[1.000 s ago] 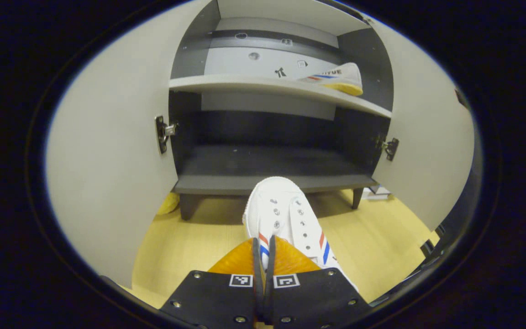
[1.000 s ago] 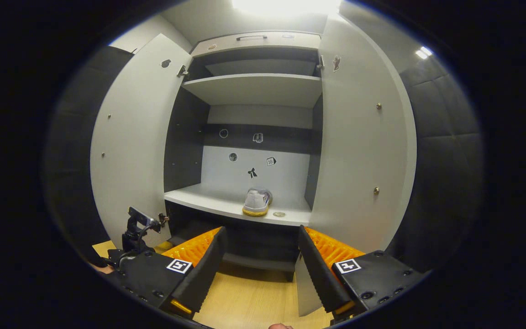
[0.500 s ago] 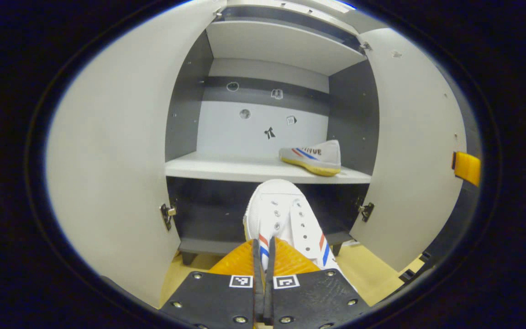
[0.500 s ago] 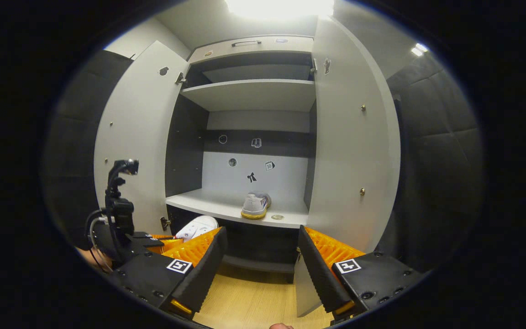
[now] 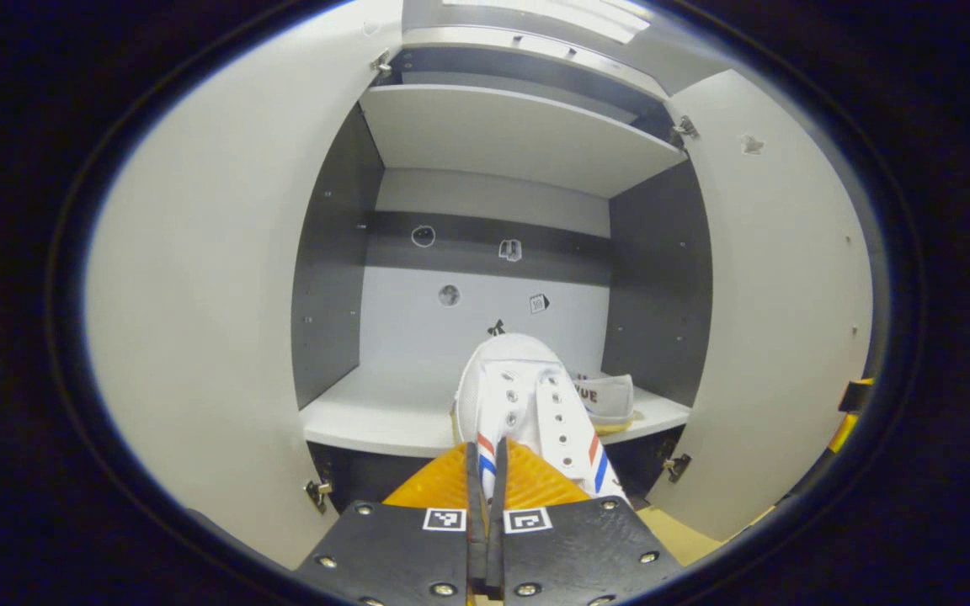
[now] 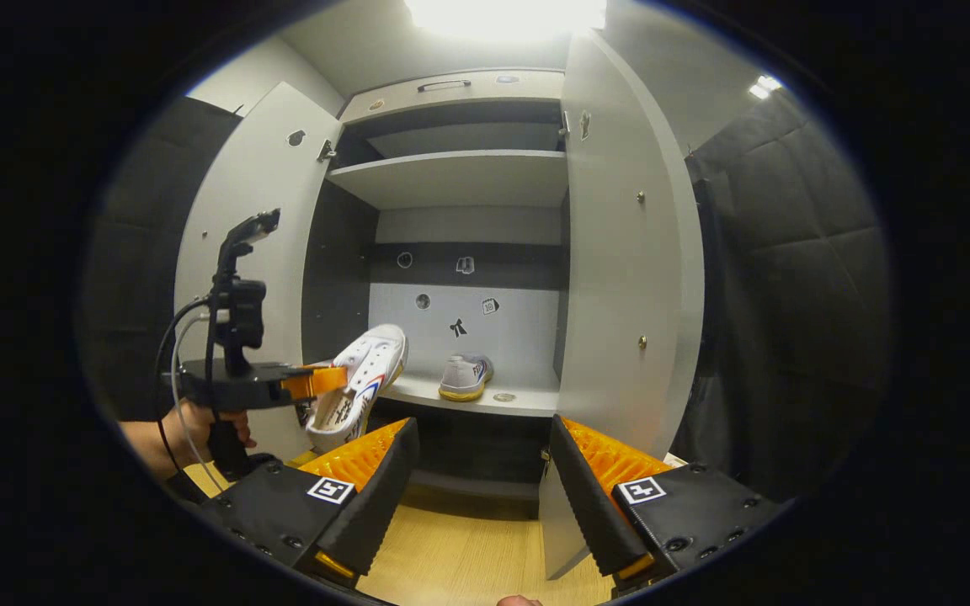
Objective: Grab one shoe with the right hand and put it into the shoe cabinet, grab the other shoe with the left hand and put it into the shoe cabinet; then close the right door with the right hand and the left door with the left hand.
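My left gripper is shut on the side of a white shoe with red and blue stripes, whose toe points into the open cabinet just above the middle shelf. The right gripper view shows that gripper held by a hand, with the shoe tilted toe-up in front of the shelf. The other shoe rests on the middle shelf, toward its right; in the left gripper view the shoe is partly hidden by the held one. My right gripper is open and holds nothing, back from the cabinet.
Both cabinet doors stand wide open: the left door and the right door, also left door and right door. An upper shelf sits above. Pale wood floor lies below. Dark padded wall at right.
My left gripper has lifted the white shoe from near the floor up to the level of the middle shelf and closer to the cabinet. The right gripper has drifted back slightly and stays open.
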Motion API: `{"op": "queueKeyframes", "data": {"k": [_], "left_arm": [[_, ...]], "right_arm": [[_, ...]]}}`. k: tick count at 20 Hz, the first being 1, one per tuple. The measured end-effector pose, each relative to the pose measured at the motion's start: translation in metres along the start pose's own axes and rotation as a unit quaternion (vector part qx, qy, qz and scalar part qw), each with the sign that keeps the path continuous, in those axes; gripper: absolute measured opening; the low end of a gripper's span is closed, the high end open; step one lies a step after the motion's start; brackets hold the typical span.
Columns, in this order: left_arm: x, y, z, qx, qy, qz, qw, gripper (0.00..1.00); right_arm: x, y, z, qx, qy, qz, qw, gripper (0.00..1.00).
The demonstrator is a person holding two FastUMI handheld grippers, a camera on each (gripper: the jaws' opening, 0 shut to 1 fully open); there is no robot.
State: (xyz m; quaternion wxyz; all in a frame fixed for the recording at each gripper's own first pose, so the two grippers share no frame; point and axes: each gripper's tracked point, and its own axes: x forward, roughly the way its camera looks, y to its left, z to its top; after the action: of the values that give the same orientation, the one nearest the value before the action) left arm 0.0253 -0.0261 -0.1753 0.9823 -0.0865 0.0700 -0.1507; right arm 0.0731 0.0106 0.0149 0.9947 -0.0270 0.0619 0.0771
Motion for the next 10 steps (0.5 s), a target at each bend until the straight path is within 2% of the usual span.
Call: {"op": "queueKeyframes", "data": {"k": [6,10], "left_arm": [[-0.0116,-0.0034,-0.0044,0.002,-0.03,0.007,1.0,0.01],[-0.0108,-0.0022,-0.0056,-0.003,-0.028,0.016,0.999,0.01]], "right_arm": [[0.0007,-0.0068,-0.0027,0.001,0.011,-0.021,1.0,0.98],[-0.0016,-0.0077,-0.0042,-0.001,0.014,-0.033,0.999,0.98]]}}
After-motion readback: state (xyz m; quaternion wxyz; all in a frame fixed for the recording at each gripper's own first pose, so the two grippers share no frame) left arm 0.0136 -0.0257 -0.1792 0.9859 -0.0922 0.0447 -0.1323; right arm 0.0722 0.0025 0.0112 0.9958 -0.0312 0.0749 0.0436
